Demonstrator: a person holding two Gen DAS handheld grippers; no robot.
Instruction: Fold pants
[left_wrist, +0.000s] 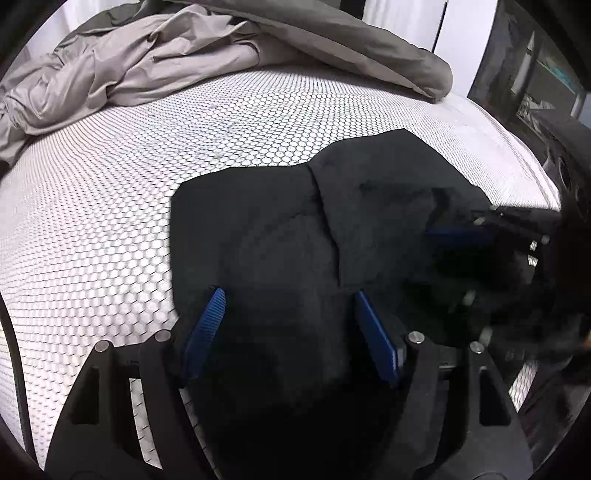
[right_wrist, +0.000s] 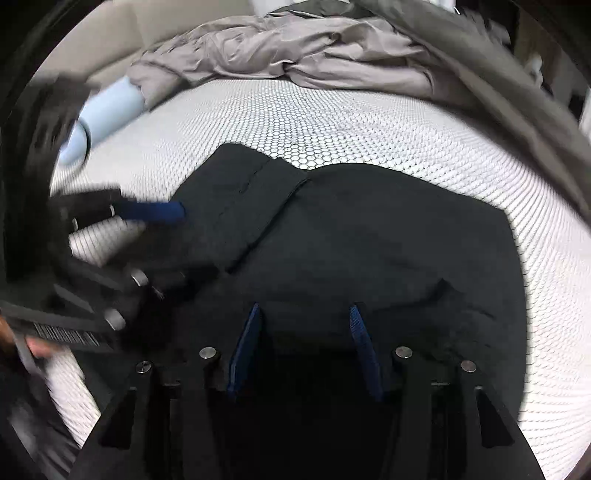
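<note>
I've got one pair of black pants (left_wrist: 280, 229) lying folded on the mattress (left_wrist: 110, 192), in front of one crumpled grey blanket (left_wrist: 122, 62). Two grippers sit over the pants: left gripper (left_wrist: 290, 295) spread wide, right gripper (right_wrist: 303, 310) spread too, neither pinching anything.

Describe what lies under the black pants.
The black pants lie on the white honeycomb-patterned mattress, visible around them. What lies directly beneath the fabric is covered.

Black soft-fabric pants (left_wrist: 280, 229) (right_wrist: 369, 236), folded into a compact flat bundle, visible seam lines, lying on white honeycomb-patterned mattress
</note>
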